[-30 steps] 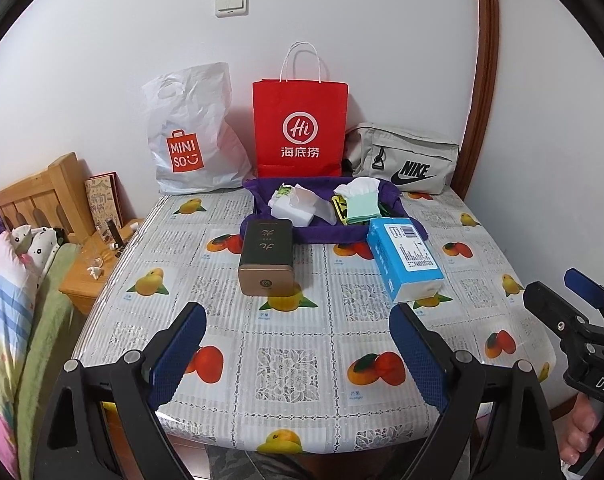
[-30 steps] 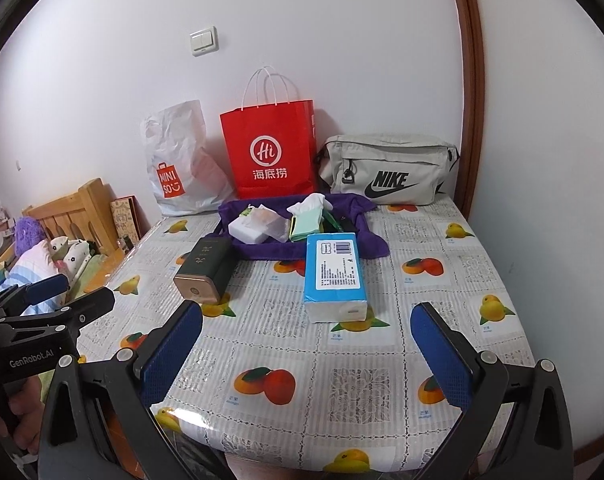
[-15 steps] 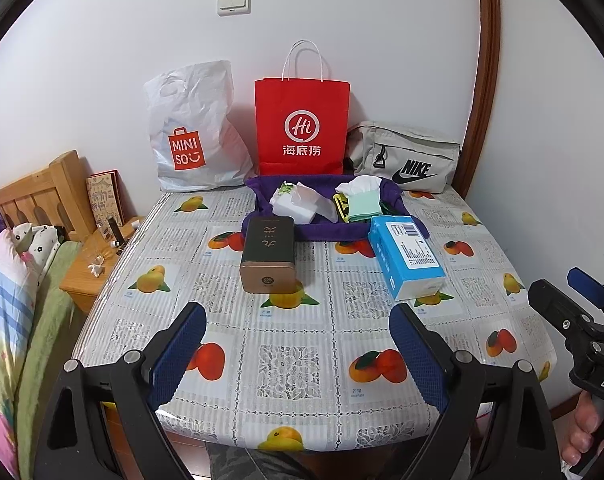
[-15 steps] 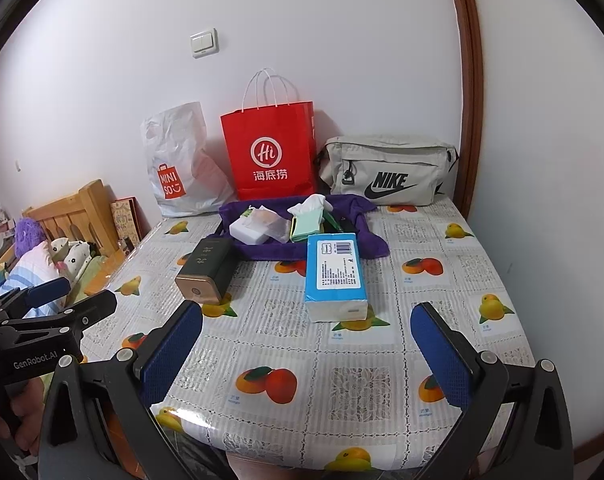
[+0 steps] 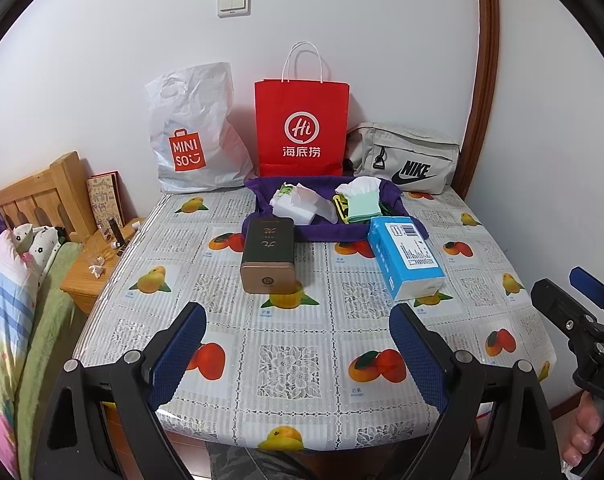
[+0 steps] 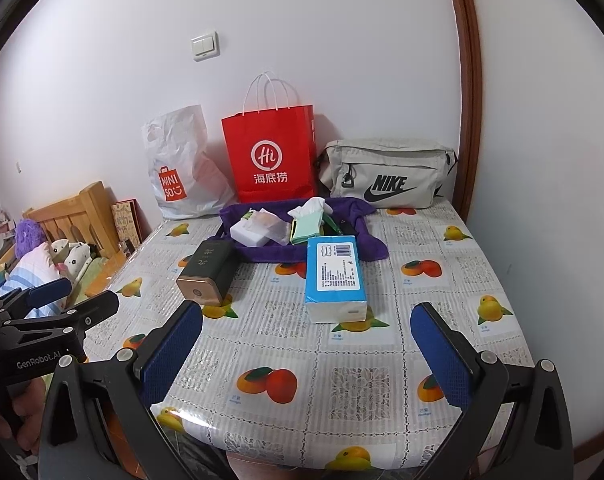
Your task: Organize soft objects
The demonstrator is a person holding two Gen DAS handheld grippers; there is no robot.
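Left tool and right tool spread wide, empty, above fruit-patterned surface; beyond, blue rectangular paper tissue pack beside dark rectangular tin.

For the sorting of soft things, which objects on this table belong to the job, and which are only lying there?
Belong to the job:
- blue tissue pack
- white tissue pack
- green tissue pack
- purple cloth

Only lying there:
- dark box
- red paper bag
- white plastic bag
- grey Nike bag
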